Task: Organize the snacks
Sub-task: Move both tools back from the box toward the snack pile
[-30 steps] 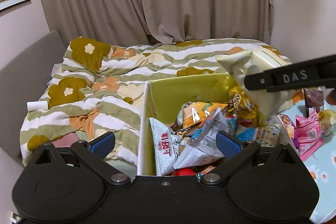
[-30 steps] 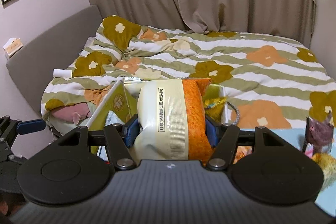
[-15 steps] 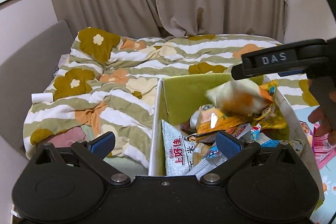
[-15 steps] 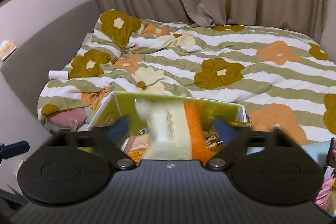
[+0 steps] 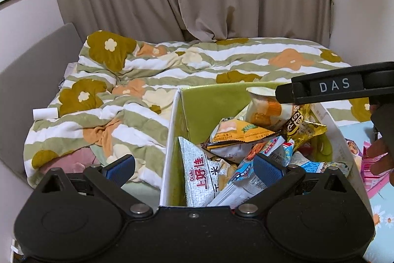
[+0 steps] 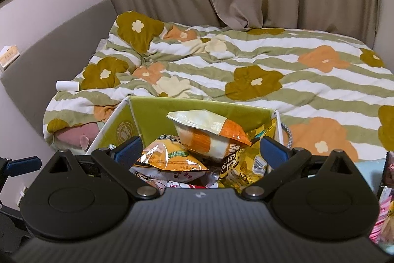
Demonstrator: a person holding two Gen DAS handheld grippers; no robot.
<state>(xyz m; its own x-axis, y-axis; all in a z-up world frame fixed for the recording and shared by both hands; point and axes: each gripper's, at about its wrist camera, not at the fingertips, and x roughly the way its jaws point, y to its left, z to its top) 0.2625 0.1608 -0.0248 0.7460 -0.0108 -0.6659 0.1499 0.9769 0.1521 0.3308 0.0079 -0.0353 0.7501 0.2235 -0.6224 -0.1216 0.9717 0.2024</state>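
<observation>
While the right gripper (image 6: 201,150) hangs with jaws wide apart, empty, over the green snack box (image 6: 197,109), loose pink packets (image 5: 373,170) lie to its right, nearer it than the left gripper (image 5: 194,165), also spread empty.

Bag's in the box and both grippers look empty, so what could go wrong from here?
1. The cream-and-orange bag sits high on the heap against the box back wall; it may slide off.
2. The open right gripper hangs just over the pile and could snag the yellow packet when withdrawing.
3. The box looks nearly full for the pink packets outside.
</observation>
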